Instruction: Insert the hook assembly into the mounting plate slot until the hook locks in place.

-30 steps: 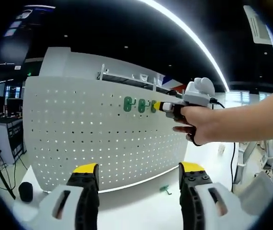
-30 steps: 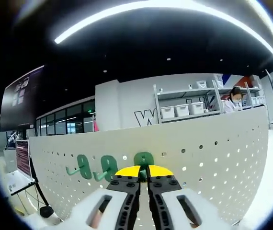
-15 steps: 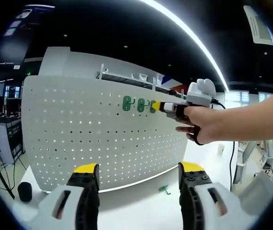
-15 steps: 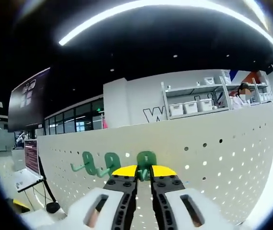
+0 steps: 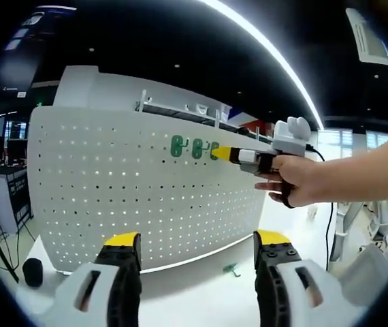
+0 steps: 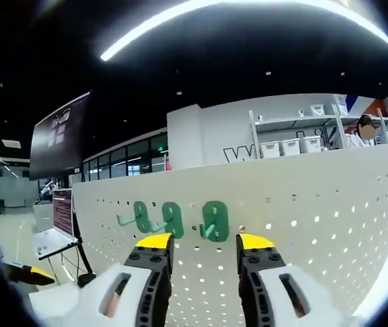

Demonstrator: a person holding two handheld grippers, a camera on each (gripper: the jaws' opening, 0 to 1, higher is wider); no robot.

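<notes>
Down low, the left gripper (image 5: 197, 252) waits with jaws spread, empty, above a spare hook (image 5: 233, 270) lying on the table (image 5: 194, 296). The right gripper (image 6: 197, 245) has jaws parted just short of the third hook (image 6: 214, 221), let go. It sits high on the pegboard (image 6: 316, 231), plate upright, prong jutting outward. Risk: half-seated, a brush on retreat could pop it loose.

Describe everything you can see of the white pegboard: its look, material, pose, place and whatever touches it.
The white pegboard is a wide panel, seemingly painted metal, pierced by regular rows of small holes. It stands upright on a white table. Three green hooks hang side by side near its top edge. The right gripper, jaws open, sits just in front of the rightmost hook without holding it. One more green hook lies on the table before the board.
</notes>
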